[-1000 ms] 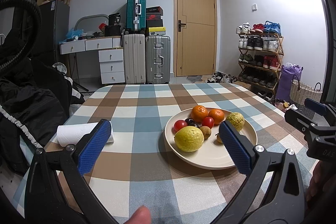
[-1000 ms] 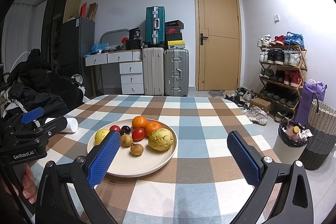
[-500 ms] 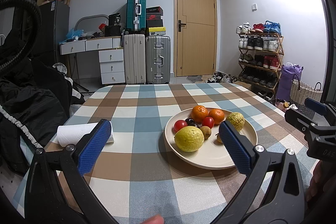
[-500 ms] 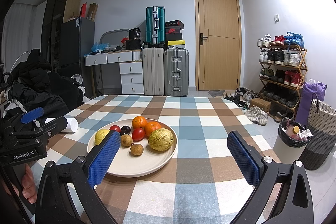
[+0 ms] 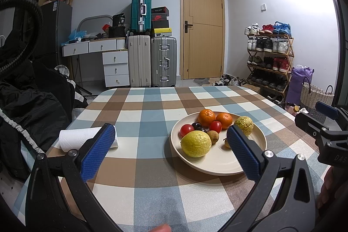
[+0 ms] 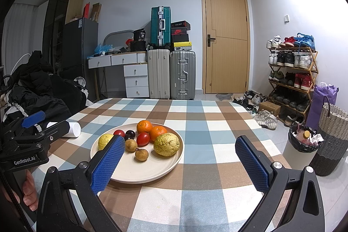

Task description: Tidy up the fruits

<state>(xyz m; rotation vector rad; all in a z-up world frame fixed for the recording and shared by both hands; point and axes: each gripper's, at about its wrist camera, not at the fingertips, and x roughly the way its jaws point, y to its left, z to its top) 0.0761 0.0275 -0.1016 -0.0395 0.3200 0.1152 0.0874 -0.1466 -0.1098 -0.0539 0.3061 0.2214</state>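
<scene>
Left wrist view: the left hand-held gripper [image 5: 171, 151] hangs above the checked surface [image 5: 150, 127], blue ribbed pads wide apart, holding nothing. All the fruit sits together on the cream plate [image 5: 256, 145]: a knobbly lemon [image 5: 195, 144] at the near side, two oranges [image 5: 206, 116] at the back, two glossy tomatoes [image 5: 186, 129], a paper roll [image 5: 76, 139] off to the left.

Right wrist view: the right hand-held gripper [image 6: 177, 159] is spread open too, empty. A wrinkled yellow-green fruit [image 6: 166, 144] and two small brown ones [image 6: 141, 154] sit on the plate's [image 6: 152, 173] smooth rim side. Fruit gathered, grippers clear: this fits a finished tidy or a sort about to start; I can't call it.
</scene>
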